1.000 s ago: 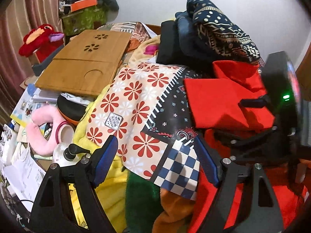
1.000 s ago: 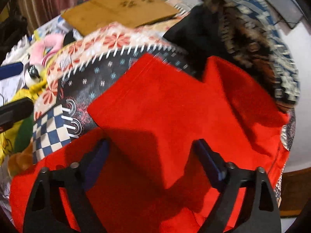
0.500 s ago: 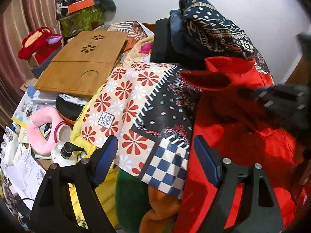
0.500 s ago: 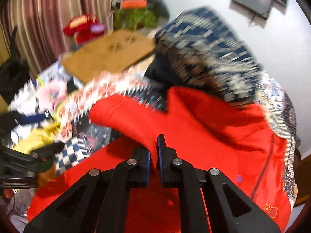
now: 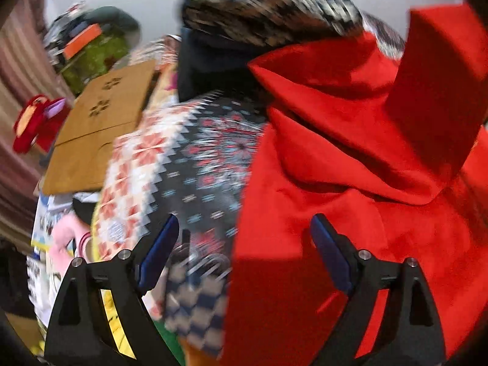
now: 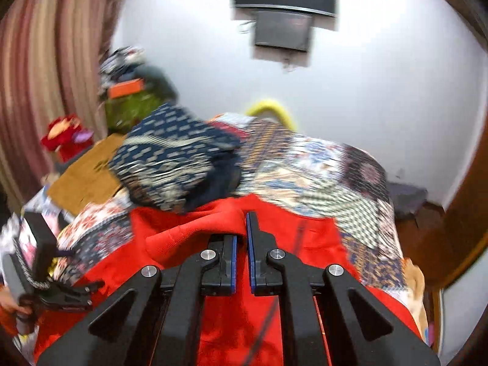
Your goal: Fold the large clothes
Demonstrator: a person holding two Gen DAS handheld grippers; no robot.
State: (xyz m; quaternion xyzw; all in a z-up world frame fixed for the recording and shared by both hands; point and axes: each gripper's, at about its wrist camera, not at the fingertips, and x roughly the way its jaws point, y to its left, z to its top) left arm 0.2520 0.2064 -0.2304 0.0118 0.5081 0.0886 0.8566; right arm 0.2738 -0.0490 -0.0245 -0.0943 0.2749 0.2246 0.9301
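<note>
The right hand-held gripper (image 6: 241, 244) is clamped on a raised fold of the red garment (image 5: 350, 183), which lies over the patterned quilt (image 5: 189, 164) on the cluttered bed; the left hand-held gripper (image 5: 244, 253) hangs apart, holding nothing, at its edge. The fold appears under way; next, a flat lay-down seems due

wooden board (image 5: 100, 134), red plush toy (image 5: 32, 123), wall screen (image 6: 285, 9).
</note>
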